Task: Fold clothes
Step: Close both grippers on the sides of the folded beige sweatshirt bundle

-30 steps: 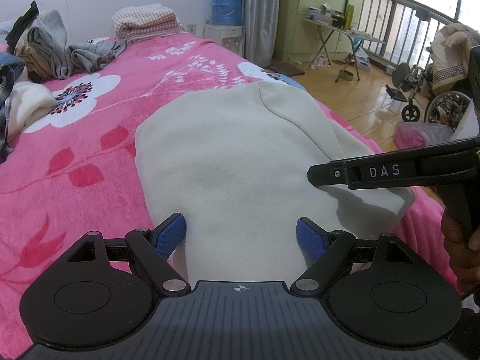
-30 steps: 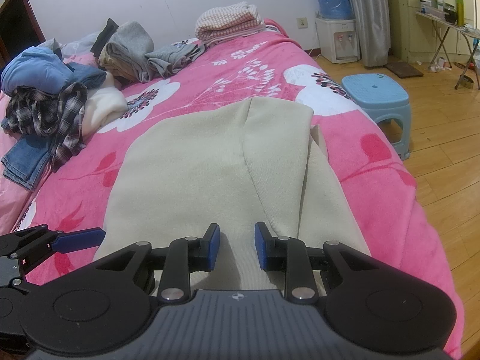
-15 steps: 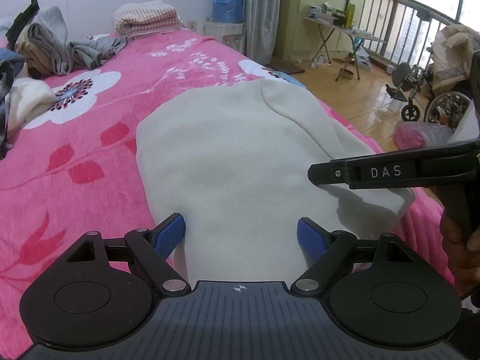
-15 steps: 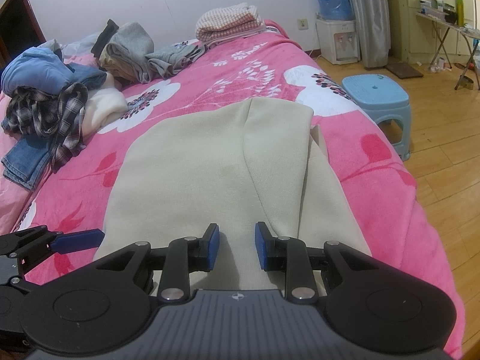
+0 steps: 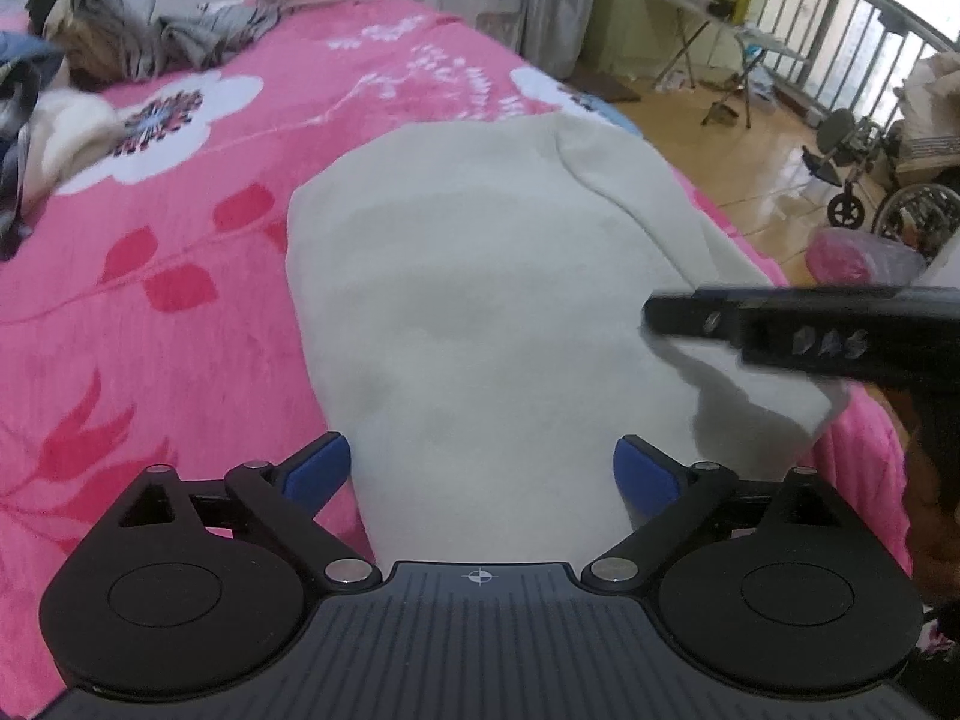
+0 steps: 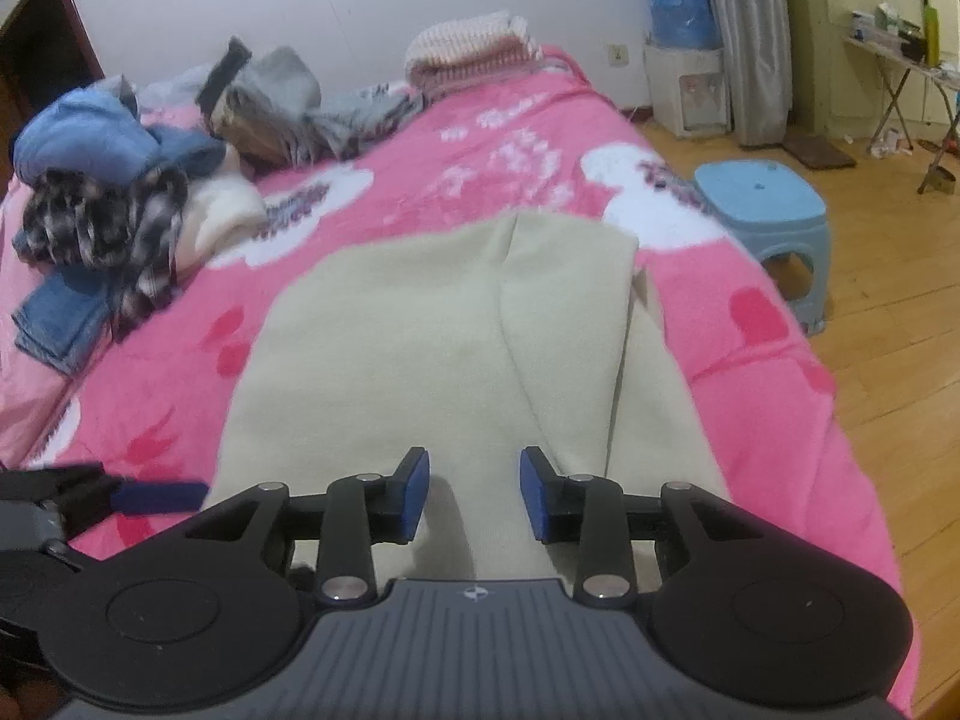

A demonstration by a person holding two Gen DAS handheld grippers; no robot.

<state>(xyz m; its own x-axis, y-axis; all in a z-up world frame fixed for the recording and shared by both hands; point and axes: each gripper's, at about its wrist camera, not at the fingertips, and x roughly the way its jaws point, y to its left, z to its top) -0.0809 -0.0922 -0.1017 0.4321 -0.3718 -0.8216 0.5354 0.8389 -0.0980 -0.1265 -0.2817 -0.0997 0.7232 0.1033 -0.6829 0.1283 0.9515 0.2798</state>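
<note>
1. Bedroom with wooden floor (image 6: 888, 324); bed covered by a pink fleece blanket with white flower print (image 5: 180, 276).
2. Cream knit garment (image 5: 480, 324), partly folded lengthwise, lies flat on the blanket near the bed's floor-side edge.
3. Pile of unfolded clothes (image 6: 114, 222) (blue denim, dark plaid, grey) sits well apart at the far left of the bed.
4. Light blue plastic stool (image 6: 765, 210) on the floor beside the bed.
5. Left gripper (image 5: 480, 468): jaws spread wide and opening, over the garment's near hem, pads not pressing it.
6. Right gripper (image 6: 474, 492): jaws opening, narrower gap, garment beneath, nothing pinched.
</note>
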